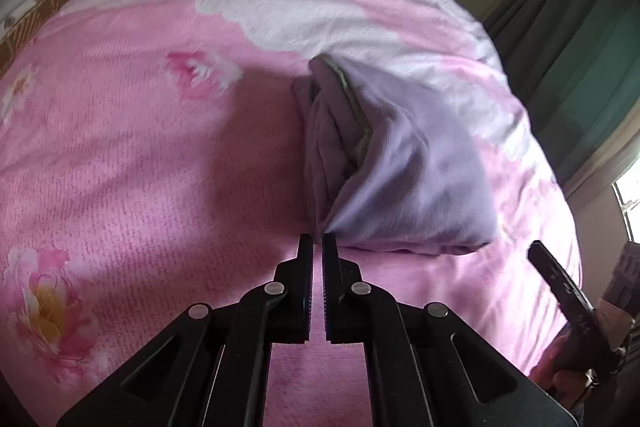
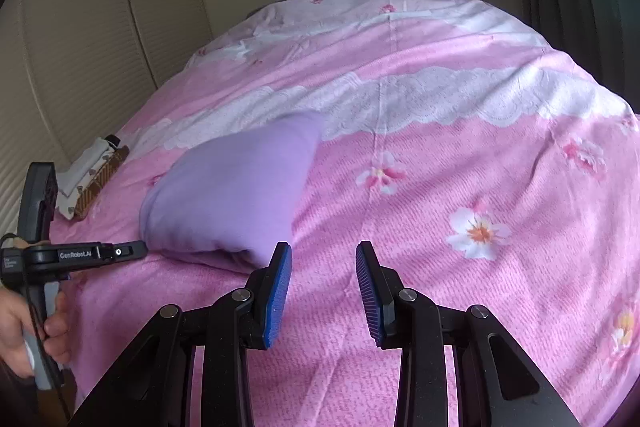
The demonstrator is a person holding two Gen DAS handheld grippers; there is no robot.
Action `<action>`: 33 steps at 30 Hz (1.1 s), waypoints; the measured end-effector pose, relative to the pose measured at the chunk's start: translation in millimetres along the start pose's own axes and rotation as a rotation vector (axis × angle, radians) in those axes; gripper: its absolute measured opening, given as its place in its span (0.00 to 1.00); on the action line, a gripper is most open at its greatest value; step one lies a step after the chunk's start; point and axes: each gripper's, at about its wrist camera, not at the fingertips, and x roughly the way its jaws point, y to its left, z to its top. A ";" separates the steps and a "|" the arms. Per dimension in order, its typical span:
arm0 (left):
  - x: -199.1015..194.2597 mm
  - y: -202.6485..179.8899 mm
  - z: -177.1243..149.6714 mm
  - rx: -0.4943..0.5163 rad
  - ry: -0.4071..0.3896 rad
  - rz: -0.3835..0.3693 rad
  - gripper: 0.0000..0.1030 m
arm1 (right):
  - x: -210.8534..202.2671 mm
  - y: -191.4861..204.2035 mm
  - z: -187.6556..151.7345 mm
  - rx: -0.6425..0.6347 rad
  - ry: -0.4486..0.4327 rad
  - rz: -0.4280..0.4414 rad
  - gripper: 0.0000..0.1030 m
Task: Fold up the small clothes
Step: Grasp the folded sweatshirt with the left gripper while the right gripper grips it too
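A folded lilac garment [image 1: 400, 163] lies on the pink flowered bedspread [image 1: 140, 167]. In the left wrist view its stacked folded edges face left. My left gripper [image 1: 318, 241] hovers just in front of its near corner, jaws nearly together with a thin gap and nothing between them. In the right wrist view the same garment [image 2: 236, 191] lies left of centre. My right gripper [image 2: 324, 251] is open and empty above the bedspread [image 2: 440, 187], its left finger next to the garment's near right corner. The left gripper [image 2: 136, 249] shows from the side at the garment's near left corner.
A folded white and brown patterned cloth [image 2: 92, 179] lies at the bed's left edge, also in the left wrist view [image 1: 32, 7]. A cream louvred wardrobe [image 2: 88, 39] stands left of the bed. Green curtains [image 1: 580, 39] and a bright window [image 1: 628, 203] are on the right.
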 end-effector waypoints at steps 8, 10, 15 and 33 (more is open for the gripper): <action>-41.6 -23.0 15.7 -0.029 -0.134 0.061 0.65 | -9.3 -12.1 17.6 0.074 -0.042 0.042 0.71; -49.5 -30.8 18.6 -0.029 -0.150 0.082 0.65 | -10.7 -15.9 24.5 0.091 -0.048 0.057 0.74; -44.8 -39.7 18.9 -0.077 -0.165 0.108 0.75 | -7.6 -21.0 42.7 0.107 -0.056 0.119 0.77; 19.7 -6.6 -24.5 -0.577 -0.196 -0.069 0.79 | 125.2 -45.2 66.4 0.346 0.273 0.458 0.88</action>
